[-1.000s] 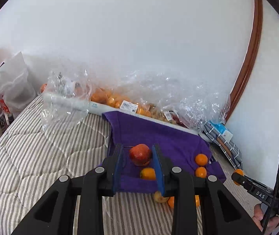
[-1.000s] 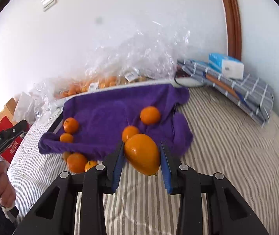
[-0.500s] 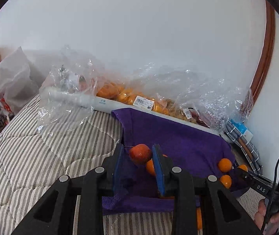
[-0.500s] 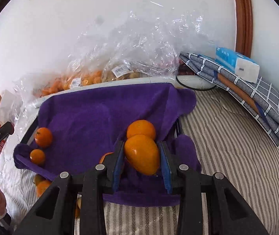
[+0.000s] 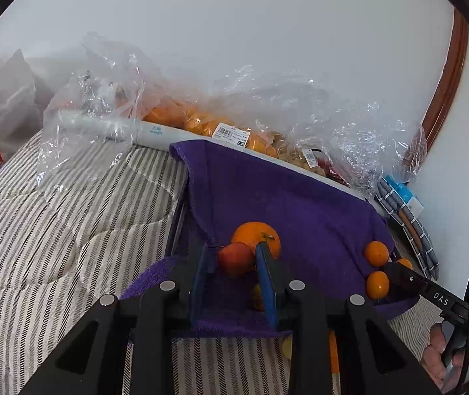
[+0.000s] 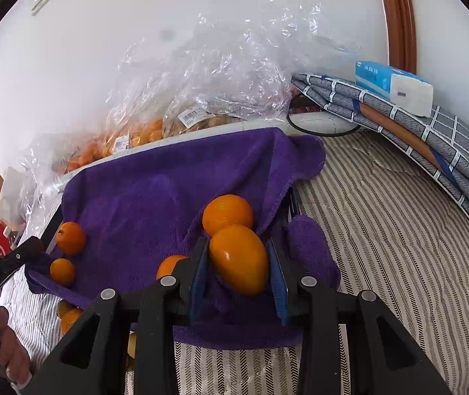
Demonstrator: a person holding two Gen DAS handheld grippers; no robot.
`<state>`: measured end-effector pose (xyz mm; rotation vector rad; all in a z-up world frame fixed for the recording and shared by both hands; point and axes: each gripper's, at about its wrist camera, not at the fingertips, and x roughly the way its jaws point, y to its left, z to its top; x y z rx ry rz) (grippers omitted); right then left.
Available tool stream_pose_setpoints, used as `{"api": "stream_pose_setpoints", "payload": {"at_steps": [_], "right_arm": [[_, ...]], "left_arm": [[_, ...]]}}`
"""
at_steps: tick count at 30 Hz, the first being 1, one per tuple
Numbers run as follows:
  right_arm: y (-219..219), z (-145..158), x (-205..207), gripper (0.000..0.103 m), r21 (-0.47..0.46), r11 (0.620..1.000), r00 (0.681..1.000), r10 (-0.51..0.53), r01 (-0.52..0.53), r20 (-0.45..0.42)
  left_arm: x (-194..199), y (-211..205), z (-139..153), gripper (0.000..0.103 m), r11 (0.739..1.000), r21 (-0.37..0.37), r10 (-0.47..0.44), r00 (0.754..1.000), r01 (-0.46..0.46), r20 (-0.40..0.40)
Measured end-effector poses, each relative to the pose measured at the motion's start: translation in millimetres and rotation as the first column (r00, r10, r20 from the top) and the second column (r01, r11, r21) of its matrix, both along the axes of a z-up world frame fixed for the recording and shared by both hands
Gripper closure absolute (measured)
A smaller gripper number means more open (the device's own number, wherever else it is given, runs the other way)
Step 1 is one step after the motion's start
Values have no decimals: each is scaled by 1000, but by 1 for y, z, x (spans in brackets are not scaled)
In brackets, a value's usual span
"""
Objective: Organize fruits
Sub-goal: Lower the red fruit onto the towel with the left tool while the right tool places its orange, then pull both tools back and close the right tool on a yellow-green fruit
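1. Left gripper (image 5: 234, 260): black frame with blue pads, jaws drawn narrow and clamped on a small red apple (image 5: 236, 258) held above the near edge of the purple terry towel (image 5: 300, 204).
2. Right gripper (image 6: 238, 260): same build, jaws clamped on a smooth, oval orange fruit (image 6: 239, 258) above the towel's near right corner; a person's hand (image 5: 438, 358) holds its handle in the left wrist view.
3. Large round orange (image 5: 256, 235): lies on the towel just behind the apple; in the right wrist view a large round orange (image 6: 228, 214) likewise lies just behind the oval fruit.
4. Small round tangerines (image 5: 376, 253): two lie close together on the towel near one side edge; further orange fruit lies on the bedcover just off the towel's near edge, partly hidden.
5. Striped grey-and-white quilted bedcover (image 5: 53, 230): carries the towel.
6. Crumpled clear plastic bags (image 6: 234, 75): along the far edge of the bedcover against the white wall, holding labelled packs of orange fruit (image 5: 185, 118).
7. Folded grey checked cloth (image 6: 432, 138): at the far right corner, with a blue-and-white tissue pack (image 6: 394, 87) on top.
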<state>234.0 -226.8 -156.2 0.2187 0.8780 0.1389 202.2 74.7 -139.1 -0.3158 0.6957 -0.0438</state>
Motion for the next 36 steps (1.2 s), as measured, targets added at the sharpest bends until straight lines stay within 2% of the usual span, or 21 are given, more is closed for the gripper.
{"api": "stream_pose_setpoints", "payload": {"at_steps": [13,15,19,23,30,36], "right_arm": [[3,-1,1,67,-4,1000,1000,12,-12,-9],[2,0,0,64,5,1000,1000,13,-13,-1],[2,3,-2,51,-10,1000,1000,0,0,20],[6,9,-7,50,-33,999,998,-2,4,59],[15,21,-19,50,-73,997,994,29,-21,108],[10,37,-43,50,3,1000,991,23,-24,135]], "left_arm": [[4,-5,-5,75,999,38,5,999,-4,-40],[5,-6,-6,75,999,42,3,999,-1,-41],[6,-5,-7,74,999,36,-12,999,14,-46],[6,-8,-7,66,999,34,-34,999,35,-43],[4,-9,-5,65,998,43,-39,999,40,-37],[-3,-2,1,64,999,52,-8,1000,8,-6]]}}
